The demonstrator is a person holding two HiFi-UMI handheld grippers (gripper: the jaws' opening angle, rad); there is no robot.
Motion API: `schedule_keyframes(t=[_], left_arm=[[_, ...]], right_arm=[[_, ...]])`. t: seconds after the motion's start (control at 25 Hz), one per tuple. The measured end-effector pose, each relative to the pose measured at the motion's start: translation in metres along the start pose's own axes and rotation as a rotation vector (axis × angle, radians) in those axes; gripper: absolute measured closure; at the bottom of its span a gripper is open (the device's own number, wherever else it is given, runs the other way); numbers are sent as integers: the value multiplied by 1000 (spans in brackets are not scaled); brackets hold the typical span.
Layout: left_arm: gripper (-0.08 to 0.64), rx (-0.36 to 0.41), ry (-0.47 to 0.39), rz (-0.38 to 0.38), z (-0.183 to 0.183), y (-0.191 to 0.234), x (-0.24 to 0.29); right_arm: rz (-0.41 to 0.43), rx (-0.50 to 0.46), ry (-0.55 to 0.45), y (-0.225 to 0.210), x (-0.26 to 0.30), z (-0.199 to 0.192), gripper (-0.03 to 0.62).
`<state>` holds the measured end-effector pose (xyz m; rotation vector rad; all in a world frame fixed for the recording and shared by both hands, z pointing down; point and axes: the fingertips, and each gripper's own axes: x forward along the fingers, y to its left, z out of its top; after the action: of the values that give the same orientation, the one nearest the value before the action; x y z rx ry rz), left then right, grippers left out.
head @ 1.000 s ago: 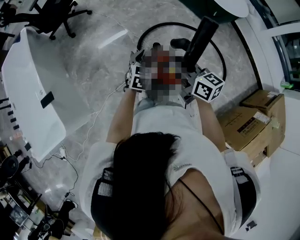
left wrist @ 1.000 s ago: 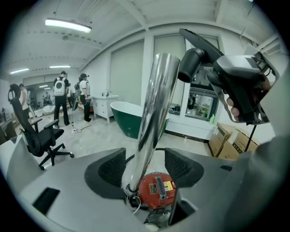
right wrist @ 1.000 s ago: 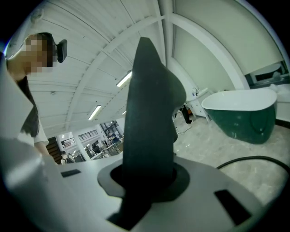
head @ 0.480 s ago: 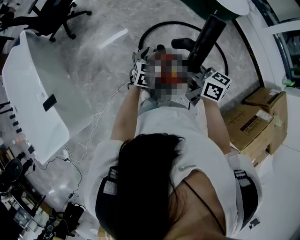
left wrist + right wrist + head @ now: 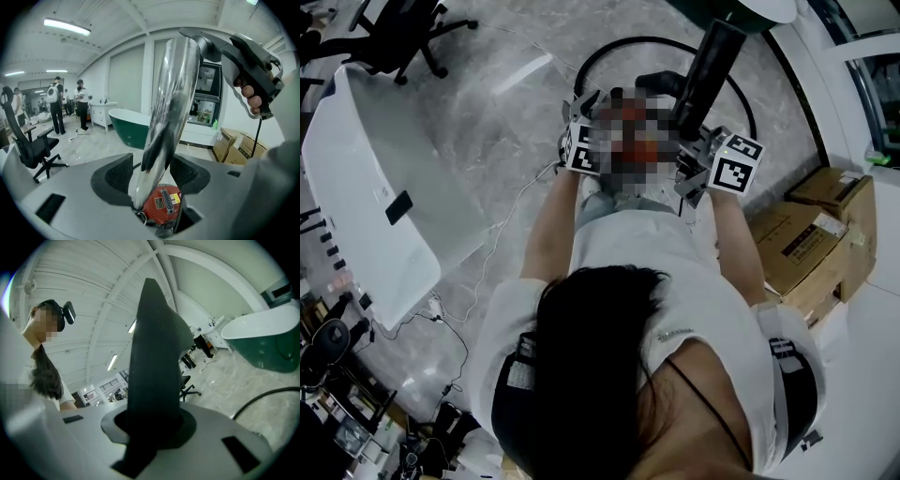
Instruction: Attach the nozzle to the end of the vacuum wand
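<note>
The left tool (image 5: 152,174) is clamping the chrome vacuum wand (image 5: 171,93), which is rising steeply between its pads above the red vacuum body (image 5: 161,205). That body is wearing a yellow label and a dark plate, with print too small to read. The right tool (image 5: 150,427) is gripping the black nozzle (image 5: 154,357) tight, and in the head view the nozzle is sticking up over the looped black hose (image 5: 609,52). The labels on the cardboard boxes (image 5: 797,248) are showing as blurs only.

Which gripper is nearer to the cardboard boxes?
Right. The right gripper, holding the nozzle, is up and left of the boxes in the head view; the left gripper, holding the wand, is farther left.
</note>
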<state>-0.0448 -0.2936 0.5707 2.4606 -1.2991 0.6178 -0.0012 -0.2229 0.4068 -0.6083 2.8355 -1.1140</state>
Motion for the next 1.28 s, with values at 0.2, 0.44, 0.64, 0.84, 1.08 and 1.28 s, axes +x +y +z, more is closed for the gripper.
schedule_keyframes(t=[0.2,0.44,0.64,0.84,1.08,1.28], left_arm=[[373,38,-8,3,4,0,-3],[397,81,-2,18,4,-3,-3],[402,93,3,8,3,-4,-1],[403,85,-1,7,2,-5,-2],[405,89,-1,-3,3,-6,-2],[404,83,-6,-18,3,-5,-1]], right_arm=[[39,0,38,5,2,0,515],[48,11,25,8,4,5,515],[31,27,81,2,8,-3,515],[51,133,131,0,14,-11,515],[140,264,82,3,13,1,515],[163,343,101,5,19,5,515]])
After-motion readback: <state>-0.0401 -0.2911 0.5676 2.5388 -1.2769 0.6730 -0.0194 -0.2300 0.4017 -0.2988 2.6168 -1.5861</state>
